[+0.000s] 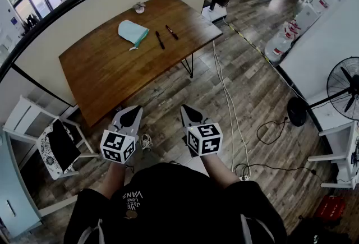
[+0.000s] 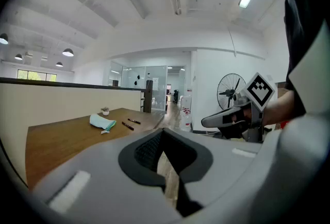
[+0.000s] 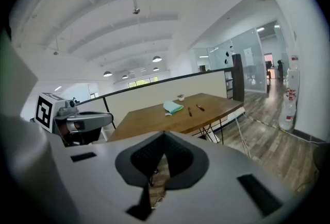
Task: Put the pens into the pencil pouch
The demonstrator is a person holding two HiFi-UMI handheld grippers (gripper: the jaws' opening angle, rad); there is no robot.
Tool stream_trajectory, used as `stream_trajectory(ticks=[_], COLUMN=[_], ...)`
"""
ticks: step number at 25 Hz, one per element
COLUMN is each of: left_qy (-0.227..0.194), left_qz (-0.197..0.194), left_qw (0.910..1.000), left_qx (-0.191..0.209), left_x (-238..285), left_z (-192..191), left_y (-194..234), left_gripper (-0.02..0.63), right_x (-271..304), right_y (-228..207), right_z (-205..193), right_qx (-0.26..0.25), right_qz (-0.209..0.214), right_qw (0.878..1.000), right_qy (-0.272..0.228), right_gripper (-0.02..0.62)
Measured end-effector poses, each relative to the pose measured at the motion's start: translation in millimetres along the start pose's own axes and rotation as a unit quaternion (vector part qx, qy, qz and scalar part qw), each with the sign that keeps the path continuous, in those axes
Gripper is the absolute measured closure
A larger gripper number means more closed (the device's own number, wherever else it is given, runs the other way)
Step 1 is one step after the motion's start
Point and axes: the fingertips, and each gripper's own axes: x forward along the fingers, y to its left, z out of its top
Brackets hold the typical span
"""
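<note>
Left tool point(image 1: 134, 111), right tool point(image 1: 188, 110), pens point(image 1: 160, 40) far beyond

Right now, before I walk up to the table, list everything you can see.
table: one, brown wood, ahead, beside a cream half-wall
pencil pouch: one, light teal, far part of the table
pens: two, dark, on the table right of the pouch, apart from it; the second lies farther right
plant pot: one, small, pale, far table edge
water jugs: at least two, clear, floor at right
fan: one, black, right edge
cables: several, white and black, on the wood floor
left gripper: one, grey, shut, empty, short of the table
right gripper: one, grey, shut, empty, beside the left
</note>
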Motion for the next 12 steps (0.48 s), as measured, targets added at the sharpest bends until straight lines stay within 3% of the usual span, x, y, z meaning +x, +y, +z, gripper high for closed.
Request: stream_trajectory(ticks=[7, 8, 10, 12], left_qy=[-0.011, -0.014, -0.016, -0.01], left_qz=[0.0, -0.001, -0.001, -0.003], left_qw=[0.9999, 0.9998, 0.9995, 0.9995], left_qx=[-0.01, -0.014, -0.026, -0.031], left_x=[7.3, 9.9, 15.7, 21.6], left_z=[2.7, 3.3, 3.9, 2.9], left_y=[22.8, 27.5, 38.6, 49.9], left_gripper=[0.594, 0.579, 0.465, 0.439], right_x=[20.1, 25.6, 37.4, 49.1], right_y=[1.8, 0.8, -0.8, -2.0], right_z=[11.7, 13.0, 14.0, 15.4], right_qx=[0.023, 0.029, 0.035, 0.036], right_qz=[0.001, -0.001, -0.004, -0.007], right_qw=[1.0, 0.999, 0.999, 0.999], right_qy=[-0.018, -0.017, -0.009, -0.001], right_gripper=[0.583, 0.571, 0.465, 0.451])
